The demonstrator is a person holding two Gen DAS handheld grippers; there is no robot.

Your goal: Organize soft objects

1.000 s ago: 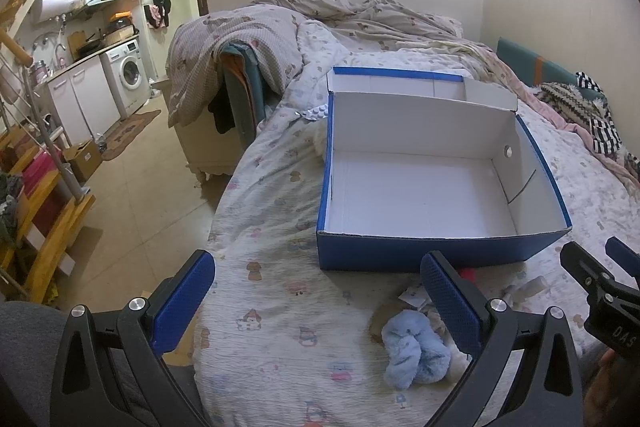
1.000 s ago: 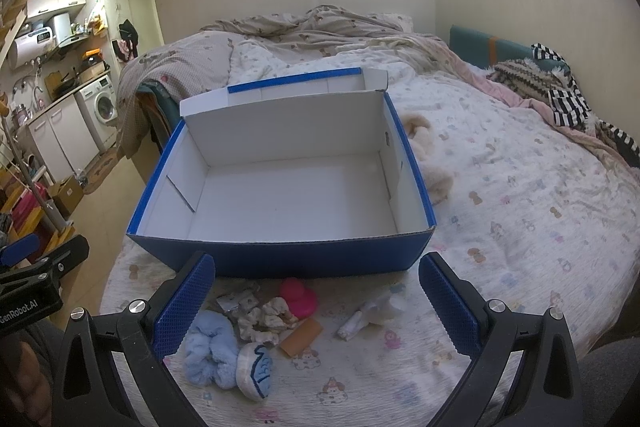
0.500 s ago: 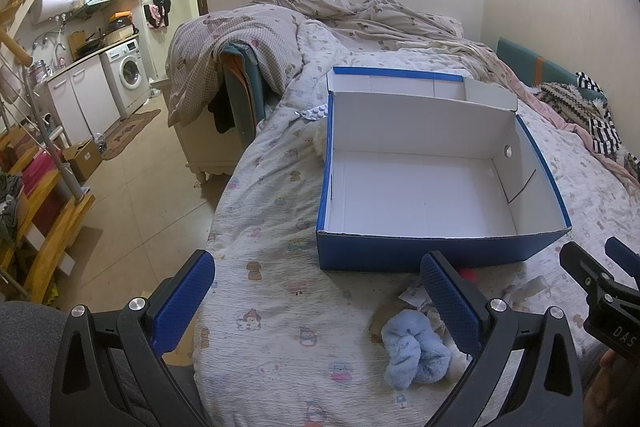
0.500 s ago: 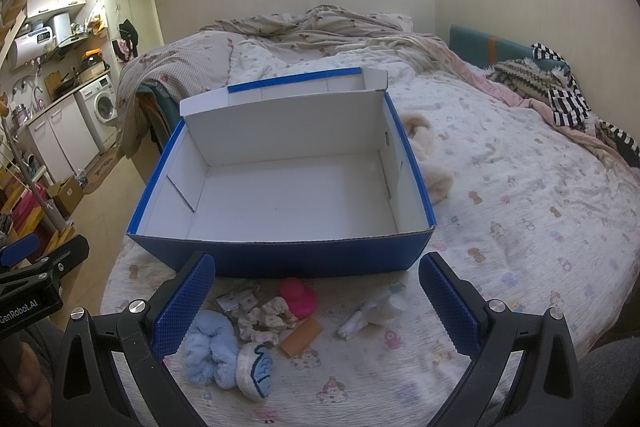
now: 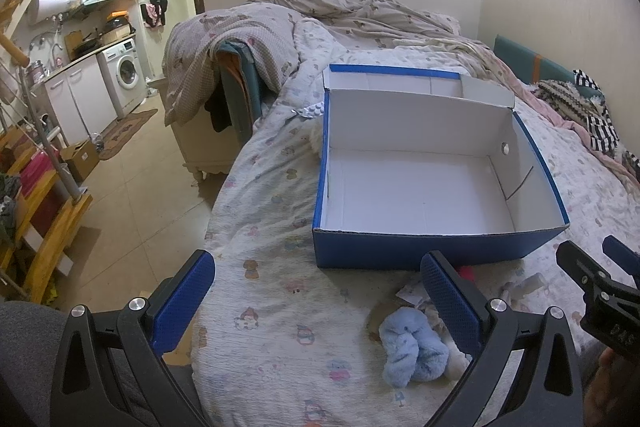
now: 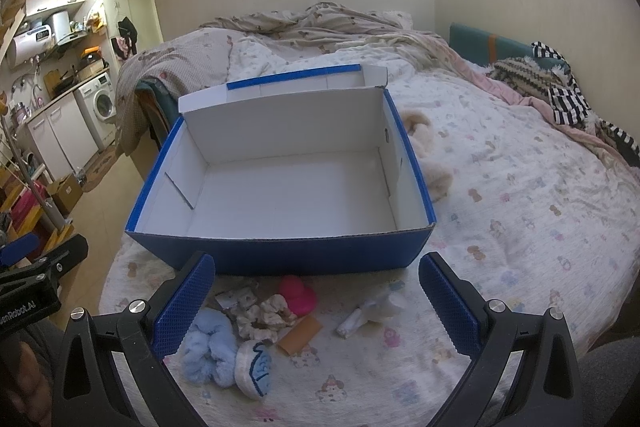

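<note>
Left gripper (image 5: 316, 301): jaws spread wide, empty, held above the near edge of the bed (image 5: 280, 227), touching nothing. Right gripper (image 6: 316, 301): jaws equally wide, empty, above the small pile of items.

Blue cardboard box (image 6: 280, 255), white inside, lid flap folded back, sits on the patterned bedsheet with nothing in it. Just in front of its near wall: light blue scrunchie (image 6: 208, 351), white pad with blue stitching (image 6: 256, 367) touching it, cream scrunchie (image 6: 264, 315), pink soft item (image 6: 298, 295), tan rectangular piece (image 6: 300, 335), small white bundle (image 6: 372, 311). Beige fluffy item (image 6: 428, 163) lies beside the box's right wall.
</note>
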